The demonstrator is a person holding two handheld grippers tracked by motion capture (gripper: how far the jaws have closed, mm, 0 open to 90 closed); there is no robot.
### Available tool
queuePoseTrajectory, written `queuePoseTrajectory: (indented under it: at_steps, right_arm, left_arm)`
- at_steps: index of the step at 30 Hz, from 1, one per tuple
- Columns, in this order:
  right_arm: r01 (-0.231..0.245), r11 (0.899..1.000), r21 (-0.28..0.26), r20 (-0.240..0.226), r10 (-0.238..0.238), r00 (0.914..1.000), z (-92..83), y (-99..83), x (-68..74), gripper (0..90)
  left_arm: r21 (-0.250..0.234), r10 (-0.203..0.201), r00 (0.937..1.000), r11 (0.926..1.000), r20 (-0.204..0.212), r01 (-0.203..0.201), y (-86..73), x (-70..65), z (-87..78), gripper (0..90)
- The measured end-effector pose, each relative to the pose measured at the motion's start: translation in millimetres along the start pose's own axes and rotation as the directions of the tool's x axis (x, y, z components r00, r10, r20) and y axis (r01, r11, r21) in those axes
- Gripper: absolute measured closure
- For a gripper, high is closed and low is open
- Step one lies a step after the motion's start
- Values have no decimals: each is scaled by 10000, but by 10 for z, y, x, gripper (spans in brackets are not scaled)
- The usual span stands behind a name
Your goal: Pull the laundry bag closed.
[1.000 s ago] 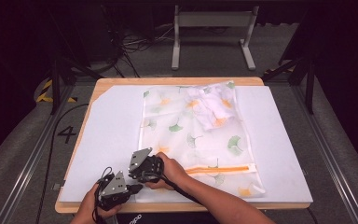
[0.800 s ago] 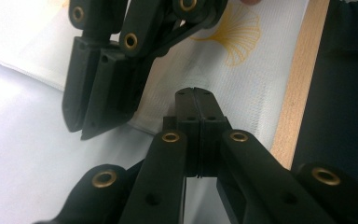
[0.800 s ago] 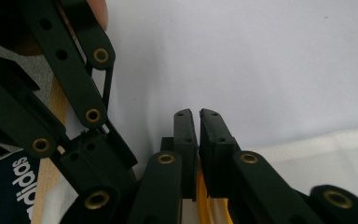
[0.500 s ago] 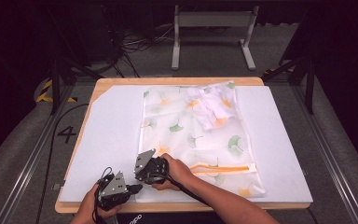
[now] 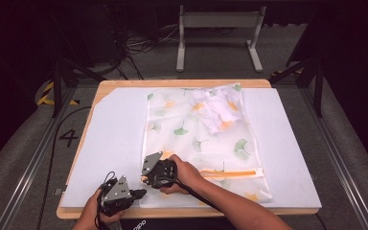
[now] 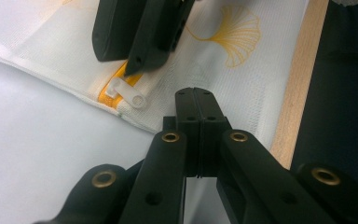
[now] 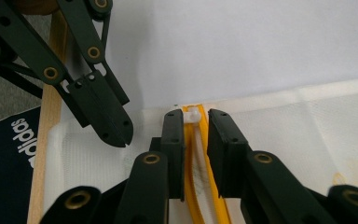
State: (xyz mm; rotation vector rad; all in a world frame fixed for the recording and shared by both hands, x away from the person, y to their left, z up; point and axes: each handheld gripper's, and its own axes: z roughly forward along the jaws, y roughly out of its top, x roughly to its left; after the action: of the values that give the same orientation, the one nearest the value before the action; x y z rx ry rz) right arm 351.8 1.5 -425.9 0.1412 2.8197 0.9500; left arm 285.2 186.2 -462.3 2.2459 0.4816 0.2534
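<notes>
A white mesh bag point(image 5: 196, 139) printed with ginkgo leaves lies flat on the table, its orange zipper point(image 5: 230, 174) running across the near end. My right gripper point(image 5: 146, 180) is at the zipper's left end. Its jaws are slightly open on either side of the zipper point(image 7: 188, 186), with the white pull tab point(image 7: 192, 115) between them and untouched. The left gripper view has that pull tab point(image 6: 129, 93) sticking out from under the right gripper point(image 6: 131, 69). My left gripper point(image 6: 194, 93) is shut, tips resting on the bag's near left corner point(image 7: 74, 154). I cannot tell whether mesh is pinched.
A white sheet point(image 5: 110, 143) covers the wooden table, whose near edge point(image 5: 249, 211) lies just behind both hands. Bunched white cloth point(image 5: 215, 108) sits inside the bag's far end. A dark garment with lettering point(image 7: 9, 158) hangs below the table edge. A metal stand point(image 5: 218, 33) is beyond the table.
My right gripper has shifted slightly to the right at the zipper's end. The left gripper has stayed at the bag's corner.
</notes>
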Motion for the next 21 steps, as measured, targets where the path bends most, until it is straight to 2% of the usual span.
queuePoseTrajectory:
  at_steps: [3,9,11,14,18,21]
  right_arm:
    - [-252,9995,181,96,251,9996,44,66,-3,694]
    - [-1358,9906,-140,-12,1358,9907,88,165,-55,642]
    - [-1392,9902,70,215,1390,9901,139,171,-55,649]
    - [-1452,9892,172,115,1451,9894,186,148,-54,669]
    - [-1406,9898,246,116,1404,9900,150,100,-56,673]
    - [-1302,9911,280,1,1303,9915,135,18,-54,724]
  left_arm:
    - [-46,3,10000,10000,-10,-3,-3,1,2,900]
    - [-73,7,10000,10000,61,-6,-9,7,1,900]
    - [-71,37,10000,10000,43,-37,-9,6,0,900]
    - [-78,27,10000,10000,37,-27,-10,4,0,900]
    - [-108,3,10000,9999,45,-3,-13,6,1,900]
    - [-115,-27,10000,9999,56,28,-14,8,1,900]
